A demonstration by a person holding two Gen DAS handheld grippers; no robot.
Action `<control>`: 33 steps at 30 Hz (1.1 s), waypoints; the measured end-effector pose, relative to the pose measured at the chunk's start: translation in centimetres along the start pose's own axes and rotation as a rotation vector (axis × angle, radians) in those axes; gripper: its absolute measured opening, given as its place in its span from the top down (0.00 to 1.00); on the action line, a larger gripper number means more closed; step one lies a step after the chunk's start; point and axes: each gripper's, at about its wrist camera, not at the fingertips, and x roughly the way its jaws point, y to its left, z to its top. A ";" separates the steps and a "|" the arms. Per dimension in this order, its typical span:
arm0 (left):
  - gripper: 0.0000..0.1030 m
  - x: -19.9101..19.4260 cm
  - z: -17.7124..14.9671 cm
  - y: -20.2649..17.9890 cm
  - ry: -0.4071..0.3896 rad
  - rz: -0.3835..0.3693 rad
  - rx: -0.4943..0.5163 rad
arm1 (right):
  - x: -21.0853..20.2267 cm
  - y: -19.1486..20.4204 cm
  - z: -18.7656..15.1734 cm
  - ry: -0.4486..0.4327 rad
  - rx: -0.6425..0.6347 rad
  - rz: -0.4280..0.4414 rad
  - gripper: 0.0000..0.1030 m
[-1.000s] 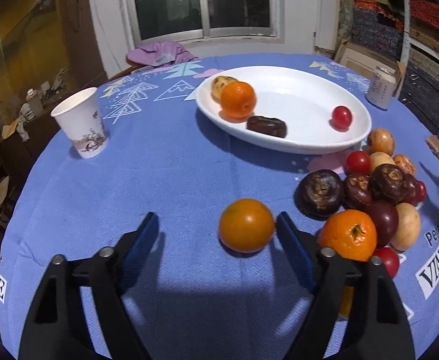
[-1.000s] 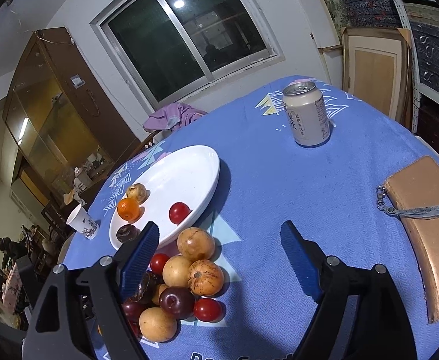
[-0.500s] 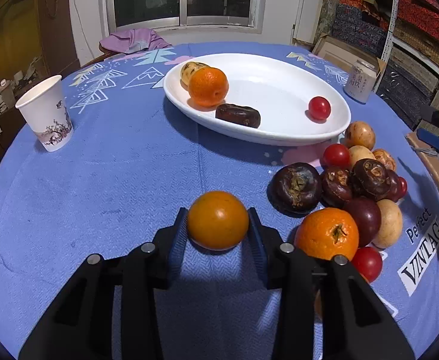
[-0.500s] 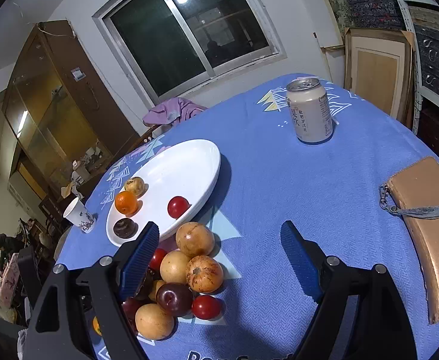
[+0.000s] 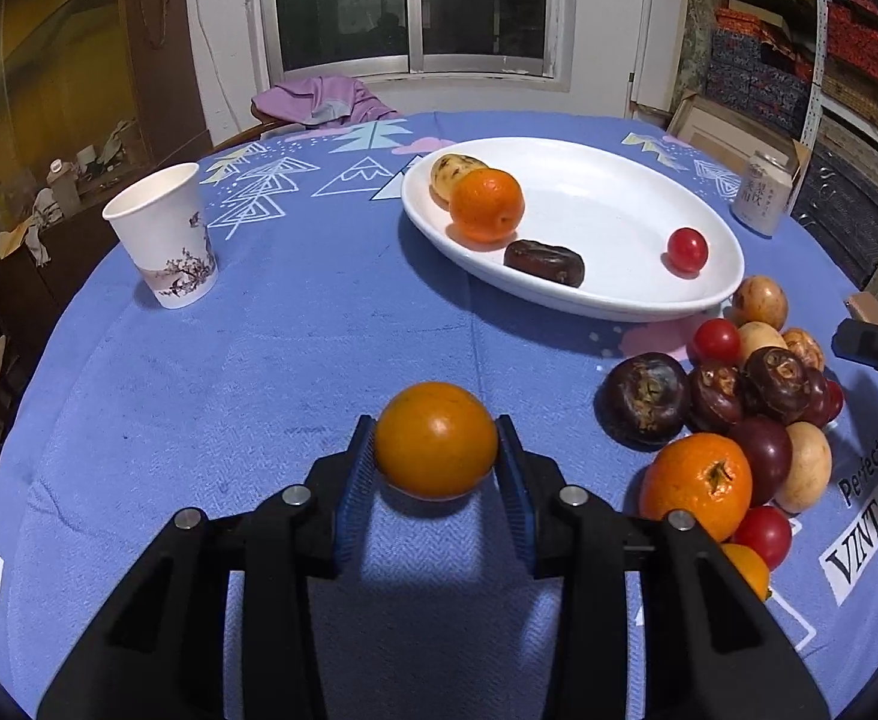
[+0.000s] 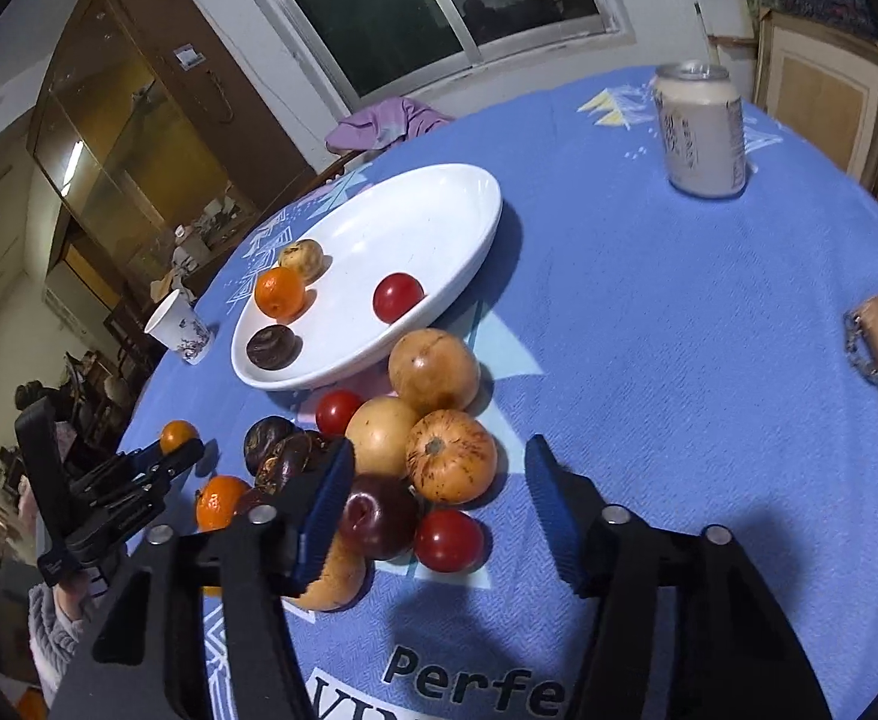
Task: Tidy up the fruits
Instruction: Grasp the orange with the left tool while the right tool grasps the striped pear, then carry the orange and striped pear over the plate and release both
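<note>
Left claw grips orange squarely, so lift clear before crossing to plate; right claw closing over pile, nothing gripped.

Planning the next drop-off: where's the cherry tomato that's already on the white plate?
In the left wrist view, the cherry tomato sits alone near the right end of the white plate, right of the dark date.
</note>
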 end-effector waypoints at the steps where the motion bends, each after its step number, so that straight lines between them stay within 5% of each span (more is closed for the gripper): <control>1: 0.62 0.0 0.0 0.0 0.001 0.001 0.001 | 0.1 -0.1 0.0 0.005 0.007 0.005 0.45; 23: 0.62 1.3 -0.6 -0.5 0.059 -0.046 0.008 | 2.7 -1.0 -0.3 0.049 0.111 0.047 0.63; 28: 0.62 0.6 -0.3 -0.3 0.024 -0.044 -0.003 | 1.0 -1.2 0.2 -0.019 0.123 0.043 0.63; 33: 0.62 -1.5 3.7 -1.1 -0.053 -0.080 -0.041 | -1.4 -0.5 1.8 -0.133 0.109 0.024 0.63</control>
